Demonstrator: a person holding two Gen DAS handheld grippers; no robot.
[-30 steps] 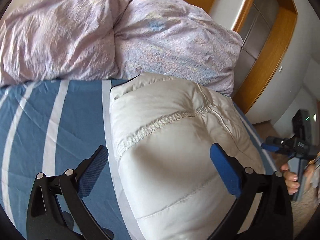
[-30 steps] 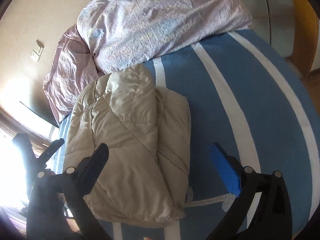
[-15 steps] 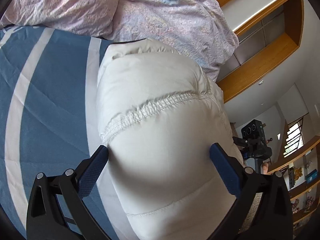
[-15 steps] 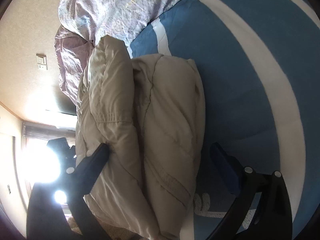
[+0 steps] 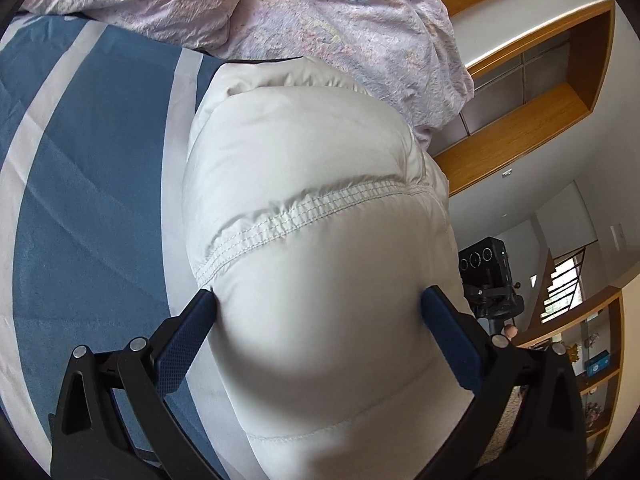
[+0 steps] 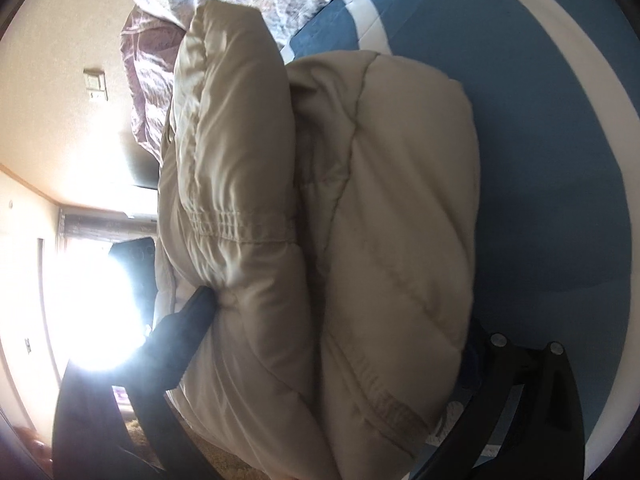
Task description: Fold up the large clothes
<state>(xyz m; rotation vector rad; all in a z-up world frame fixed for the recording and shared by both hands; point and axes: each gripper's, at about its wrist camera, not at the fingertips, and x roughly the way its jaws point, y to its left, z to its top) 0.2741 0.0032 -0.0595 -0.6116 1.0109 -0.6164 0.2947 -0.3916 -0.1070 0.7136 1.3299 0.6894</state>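
Observation:
A puffy off-white jacket (image 5: 312, 152), folded into a thick bundle, lies on a bed with a blue-and-white striped sheet (image 5: 88, 160). My left gripper (image 5: 318, 300) is open and straddles one end of the bundle, with both blue pads touching its sides. From the opposite end, the jacket (image 6: 384, 168) looks beige, with a folded sleeve on top. My right gripper (image 6: 336, 312) is open around it. Its left finger presses into the sleeve fold and the bundle mostly hides its right finger. That gripper's camera head (image 5: 486, 280) shows beyond the jacket in the left wrist view.
A crumpled lilac duvet (image 5: 300, 12) is heaped at the head of the bed, just behind the jacket. A wooden-framed cabinet (image 5: 520, 120) and shelves (image 5: 592, 364) stand past the bed's edge. A glaring window (image 6: 92, 312) washes out the left of the right wrist view.
Both grippers have moved in and down over the jacket from opposite ends, so the bundle now fills the gap between each pair of fingers. The finger spacing looks unchanged.

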